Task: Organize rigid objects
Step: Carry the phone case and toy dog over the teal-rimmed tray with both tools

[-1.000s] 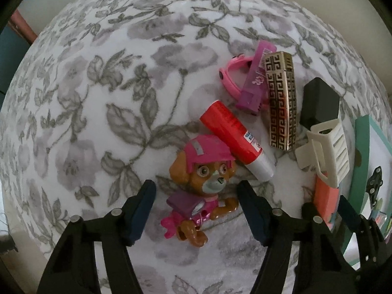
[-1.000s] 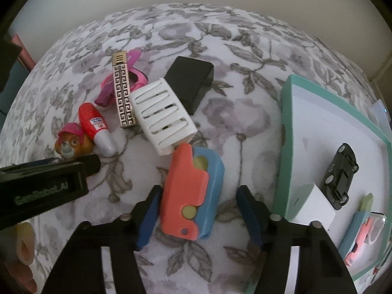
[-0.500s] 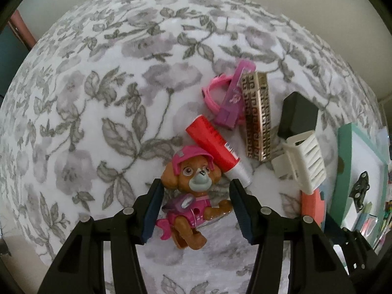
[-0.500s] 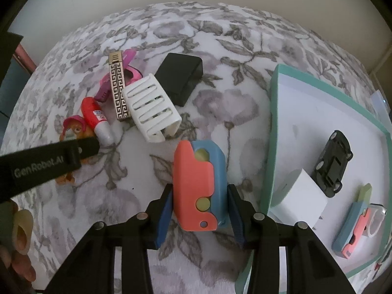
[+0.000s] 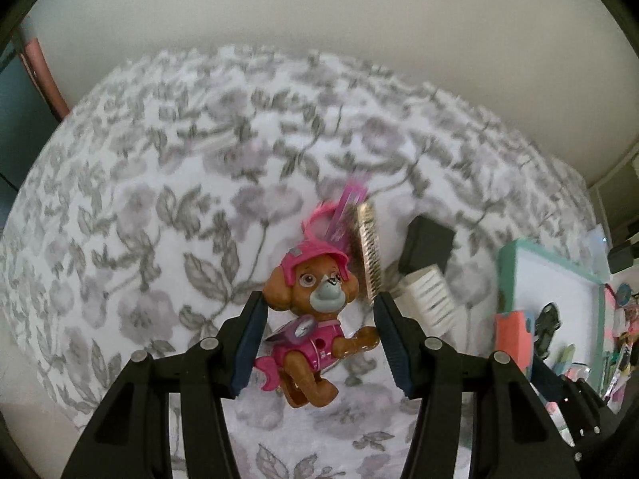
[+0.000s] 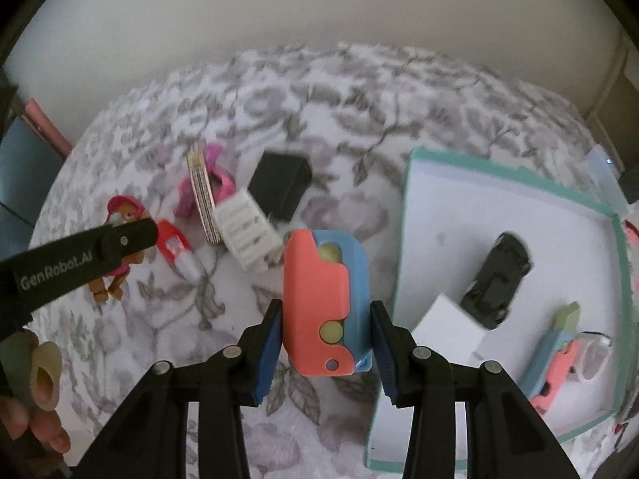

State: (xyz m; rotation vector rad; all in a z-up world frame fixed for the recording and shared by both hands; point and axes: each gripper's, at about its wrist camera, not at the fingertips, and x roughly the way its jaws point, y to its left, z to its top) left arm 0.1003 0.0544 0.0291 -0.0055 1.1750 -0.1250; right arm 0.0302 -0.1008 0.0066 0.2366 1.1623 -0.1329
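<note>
Gripping a toy pup (image 5: 315,319), the left gripper (image 5: 319,343) holds it clear above the flowered bed (image 5: 159,219); its jaws closed in a moment ago and now press the figure's sides. The pup's long axis runs along the fingers, pink-helmeted head pointing away from the camera, legs toward it, face up to the lens.

The right gripper (image 6: 323,343) has its jaws clamped on a coral-and-blue case (image 6: 323,303), having just closed on its long flanks. The case stands lengthwise between the fingers, its rounded far end pointing away, lifted off the bed just left of the tray (image 6: 415,207).

The teal-rimmed tray with a white floor holds a black toy car (image 6: 497,279) lying diagonally, a white block (image 6: 447,327) near its front-left corner, and a second coral-and-blue case (image 6: 555,363) with a green tip, beside a small clear piece (image 6: 595,355) I cannot identify.

On the bed left of the tray lie a white hair clip (image 6: 247,235), a black box (image 6: 279,183) touching it behind, a gold patterned bar (image 6: 203,199), a pink item (image 6: 217,183) under that bar, and a red tube (image 6: 177,249) with a white cap.
</note>
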